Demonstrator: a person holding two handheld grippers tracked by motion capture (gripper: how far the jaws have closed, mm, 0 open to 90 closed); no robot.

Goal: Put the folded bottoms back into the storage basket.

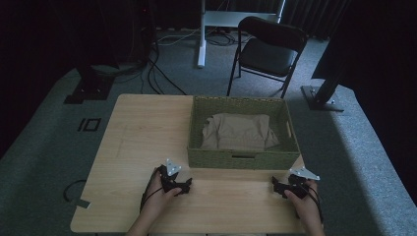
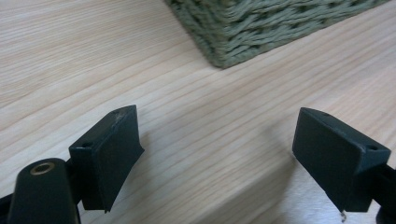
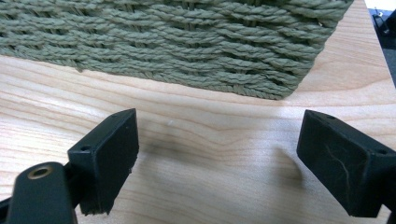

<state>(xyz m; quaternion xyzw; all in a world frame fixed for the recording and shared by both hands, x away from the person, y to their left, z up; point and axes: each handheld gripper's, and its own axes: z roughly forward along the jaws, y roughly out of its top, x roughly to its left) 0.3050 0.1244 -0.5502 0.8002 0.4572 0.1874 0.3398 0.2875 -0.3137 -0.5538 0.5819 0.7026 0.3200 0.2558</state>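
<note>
The cloth (image 1: 239, 132) lies in the basket (image 1: 196, 129) at the table's (image 1: 142, 128) far right. Both grippers, left (image 1: 186, 185) and right (image 1: 275, 186), rest near its front edge, jaws apart and empty. Reaching in low could snag the woven rim and shove the basket toward the edge.

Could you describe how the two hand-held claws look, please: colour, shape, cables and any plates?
Both the left claw and the right claw are black. Each carries a grey three-cornered plate on top and trails a black cable. Their fingers are flat, blocky black pads with small screw holes. The forearms look bare, with no sleeves visible.
</note>
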